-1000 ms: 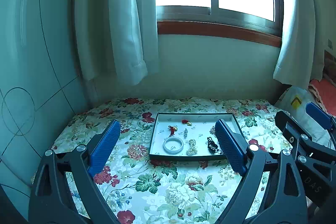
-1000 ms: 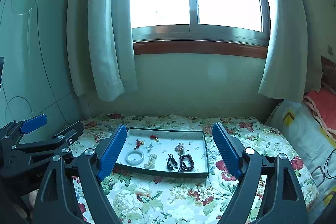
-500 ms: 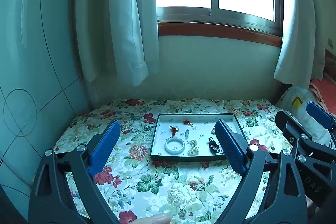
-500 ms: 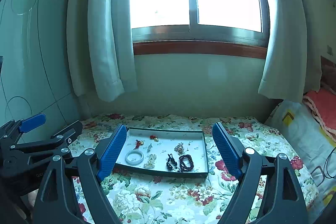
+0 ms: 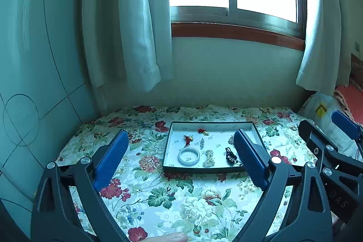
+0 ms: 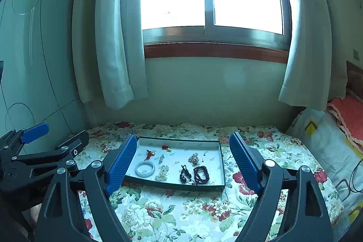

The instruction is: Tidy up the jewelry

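Observation:
A shallow dark-rimmed tray (image 5: 166, 149) (image 6: 223, 171) with a white floor lies on a floral cloth. In it lie a pale jade bangle (image 5: 189, 156) (image 6: 145, 168), a pearl piece (image 5: 208, 158) (image 6: 162, 172), a black pendant (image 5: 230, 155) (image 6: 185, 175), a dark bead bracelet (image 6: 201, 174), red charms (image 5: 187, 140) (image 6: 149, 154) and small pieces. My left gripper (image 5: 180, 149) is open and empty, short of the tray. My right gripper (image 6: 182, 152) is open and empty, also short of it.
The floral cloth (image 5: 172, 199) covers a surface under a window with curtains (image 5: 138, 37). A wall panel (image 5: 34, 83) stands at the left. A pillow and pink blanket (image 6: 333, 142) lie at the right. A fingertip (image 5: 172, 237) shows at the bottom edge.
The left wrist view has shifted slightly; a fingertip has come into its bottom edge. The tray, the jewelry and both open grippers stand as before.

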`<state>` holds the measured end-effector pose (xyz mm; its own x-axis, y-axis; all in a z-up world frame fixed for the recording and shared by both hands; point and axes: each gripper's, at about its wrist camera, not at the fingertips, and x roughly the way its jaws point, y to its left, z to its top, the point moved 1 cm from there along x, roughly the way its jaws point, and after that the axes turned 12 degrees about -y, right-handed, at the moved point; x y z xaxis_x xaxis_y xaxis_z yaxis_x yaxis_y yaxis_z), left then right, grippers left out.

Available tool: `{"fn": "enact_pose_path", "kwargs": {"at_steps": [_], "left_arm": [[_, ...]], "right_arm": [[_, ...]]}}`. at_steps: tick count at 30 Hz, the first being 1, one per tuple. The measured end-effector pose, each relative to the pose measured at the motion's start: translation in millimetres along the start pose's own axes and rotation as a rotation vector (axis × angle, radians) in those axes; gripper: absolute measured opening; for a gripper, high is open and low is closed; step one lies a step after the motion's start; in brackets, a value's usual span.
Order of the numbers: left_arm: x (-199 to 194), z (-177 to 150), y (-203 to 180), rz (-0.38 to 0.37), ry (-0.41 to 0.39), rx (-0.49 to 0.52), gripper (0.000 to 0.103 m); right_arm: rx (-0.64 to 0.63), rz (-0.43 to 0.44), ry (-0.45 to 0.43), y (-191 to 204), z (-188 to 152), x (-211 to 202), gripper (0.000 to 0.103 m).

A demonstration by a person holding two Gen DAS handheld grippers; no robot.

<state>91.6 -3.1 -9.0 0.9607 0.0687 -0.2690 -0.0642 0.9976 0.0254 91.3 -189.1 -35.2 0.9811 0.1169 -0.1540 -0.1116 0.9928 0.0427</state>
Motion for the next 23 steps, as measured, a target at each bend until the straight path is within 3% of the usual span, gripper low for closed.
{"fn": "enact_pose_path", "kwargs": {"at_steps": [16,23], "left_arm": [[7.8,-4.3,4.6,-0.015,0.011,-0.002,0.101],[48.3,-28.4,16.5,-0.001,0.121,0.001,0.101]], "right_arm": [[-0.005,0.001,0.001,0.2,-3.7,-0.4,0.083],[0.014,-0.02,0.044,-14.4,-15.2,16.5,0.083]]}}
